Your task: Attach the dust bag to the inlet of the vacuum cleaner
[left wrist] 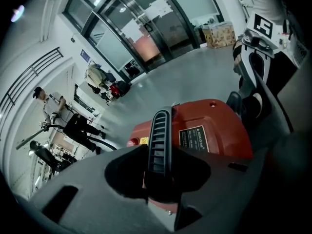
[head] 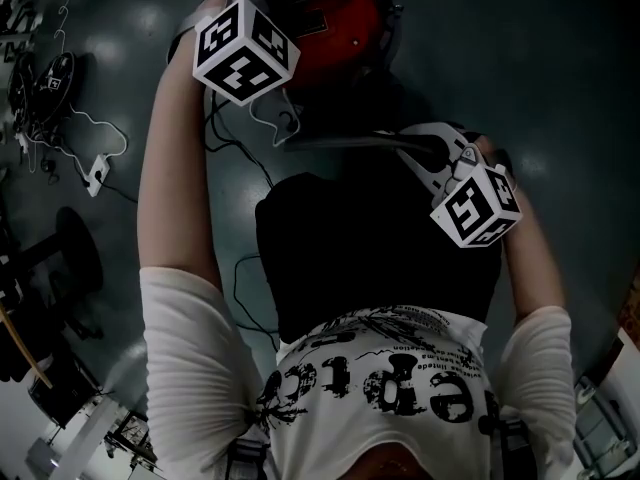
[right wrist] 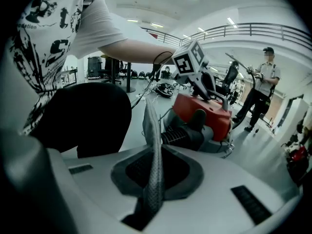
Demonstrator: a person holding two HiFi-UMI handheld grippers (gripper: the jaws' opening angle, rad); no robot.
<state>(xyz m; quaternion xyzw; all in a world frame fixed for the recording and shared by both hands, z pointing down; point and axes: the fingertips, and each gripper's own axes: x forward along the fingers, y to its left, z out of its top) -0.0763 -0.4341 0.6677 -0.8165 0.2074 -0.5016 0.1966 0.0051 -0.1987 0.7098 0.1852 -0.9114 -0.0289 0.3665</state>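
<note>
Fingers [left wrist: 92, 172] of the left gripper [left wrist: 160, 189], as we recorded them, were closed on the black ribbed handle [left wrist: 160, 140] of the red vacuum cleaner [left wrist: 214, 126]. Fingers [right wrist: 219, 177] of the right gripper [right wrist: 153, 194] pinched the dust bag [right wrist: 152, 145] by its grey mesh edge. Beyond their tips we saw the ribbed black inlet [right wrist: 183, 136], apart from the bag.

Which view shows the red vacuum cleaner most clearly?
The left gripper view: the vacuum cleaner is close, its top, label and black handle clear. The right gripper view shows it small, from the side; the head view only part of its top.
</note>
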